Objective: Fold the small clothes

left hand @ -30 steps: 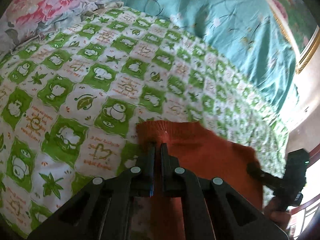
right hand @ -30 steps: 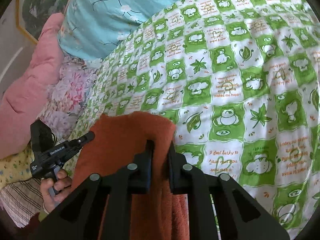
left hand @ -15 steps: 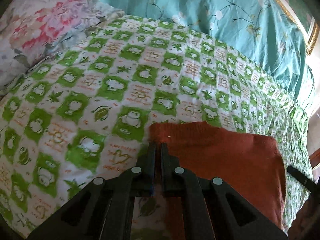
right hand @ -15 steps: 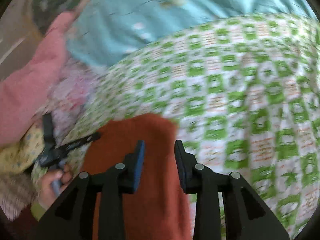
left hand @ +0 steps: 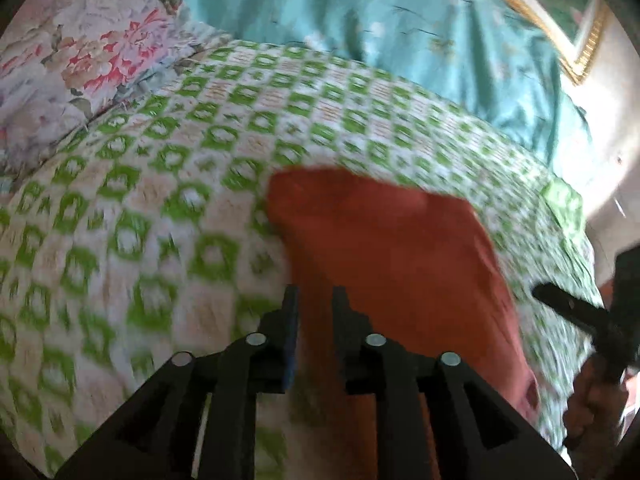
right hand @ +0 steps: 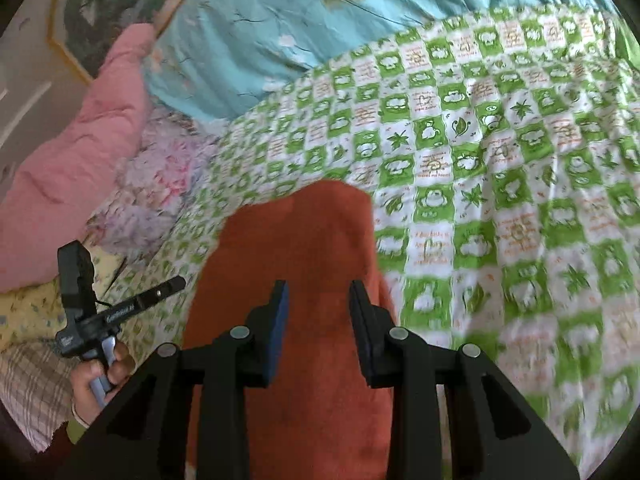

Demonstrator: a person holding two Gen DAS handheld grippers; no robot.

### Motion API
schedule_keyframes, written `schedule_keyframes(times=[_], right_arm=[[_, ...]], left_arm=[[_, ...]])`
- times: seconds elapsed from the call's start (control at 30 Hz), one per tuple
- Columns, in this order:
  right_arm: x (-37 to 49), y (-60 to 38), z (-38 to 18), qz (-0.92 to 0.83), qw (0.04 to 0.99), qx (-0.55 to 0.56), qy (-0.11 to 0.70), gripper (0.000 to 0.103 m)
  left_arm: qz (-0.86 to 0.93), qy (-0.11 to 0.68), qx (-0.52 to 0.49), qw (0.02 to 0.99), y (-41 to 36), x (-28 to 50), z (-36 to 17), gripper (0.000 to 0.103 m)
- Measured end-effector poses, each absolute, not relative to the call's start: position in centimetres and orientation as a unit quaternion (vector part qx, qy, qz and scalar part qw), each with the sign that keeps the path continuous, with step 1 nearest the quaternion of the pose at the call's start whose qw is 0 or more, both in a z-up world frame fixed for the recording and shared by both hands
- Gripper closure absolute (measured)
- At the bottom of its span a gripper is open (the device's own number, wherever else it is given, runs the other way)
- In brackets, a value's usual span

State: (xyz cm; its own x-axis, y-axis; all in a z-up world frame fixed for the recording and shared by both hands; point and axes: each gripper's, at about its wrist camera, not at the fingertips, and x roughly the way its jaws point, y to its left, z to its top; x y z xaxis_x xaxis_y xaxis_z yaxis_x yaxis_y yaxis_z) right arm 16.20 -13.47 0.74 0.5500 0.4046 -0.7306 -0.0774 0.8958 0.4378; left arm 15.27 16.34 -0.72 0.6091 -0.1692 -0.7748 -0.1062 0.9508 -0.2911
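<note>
Left-wrist view: the left tool [left hand: 314, 300] stands with its jaws a little apart, straddling the near left edge of the orange garment [left hand: 392, 256] but not pinching it; whether the pads touch the cloth cannot be told through the motion blur. The garment lies flat on the bed, on a green-and-white checked quilt [left hand: 160, 200], with a floral pillow [left hand: 80, 60] to the far left and a teal cover [left hand: 380, 20] behind. At the right edge of this view the right tool appears as a dark shape in a hand.

Right-wrist view: the right tool [right hand: 318, 292] is wide open above the middle of the garment [right hand: 296, 248] and holds nothing. The garment reads as a doubled-over panel with a rounded far end. A pink cushion [right hand: 72, 160] lies at far left.

Step in hand, judged: a fold set down and released. The next move likely calls for taking fresh hold of an edge or end with both tools and bringing it over evenly, without dragging the lower layer.

No containers are visible.
</note>
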Motion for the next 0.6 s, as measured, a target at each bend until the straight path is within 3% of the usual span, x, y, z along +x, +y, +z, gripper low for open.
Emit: schedule_keyframes(times=[0.13, 0.27, 0.37, 0.5, 0.6], right_arm=[[12.5, -13.0, 1.7, 0.148, 0.867, 0.159, 0.448, 0.069], [9.3, -12.4, 1.7, 0.146, 0.869, 0.129, 0.455, 0.056], [7.1, -11.8, 1.5, 0.143, 0.871, 0.108, 0.458, 0.051], [4.3, -11.0, 1.5, 0.142, 0.873, 0.077, 0.460, 0.041], [2.3, -10.3, 1.4, 0.152, 0.872, 0.058, 0.461, 0.034]], left_arm=[[-0.029, 0.444, -0.139, 0.885, 13.7, 10.7, -0.4, 0.065], [-0.031, 0.456, -0.119, 0.881, 11.6, 6.9, -0.7, 0.051], [-0.030, 0.458, -0.105, 0.882, 10.3, 4.3, -0.8, 0.048], [-0.022, 0.455, -0.096, 0.885, 9.7, 1.7, -0.9, 0.033], [-0.015, 0.455, -0.083, 0.886, 9.3, 0.0, -1.0, 0.031]])
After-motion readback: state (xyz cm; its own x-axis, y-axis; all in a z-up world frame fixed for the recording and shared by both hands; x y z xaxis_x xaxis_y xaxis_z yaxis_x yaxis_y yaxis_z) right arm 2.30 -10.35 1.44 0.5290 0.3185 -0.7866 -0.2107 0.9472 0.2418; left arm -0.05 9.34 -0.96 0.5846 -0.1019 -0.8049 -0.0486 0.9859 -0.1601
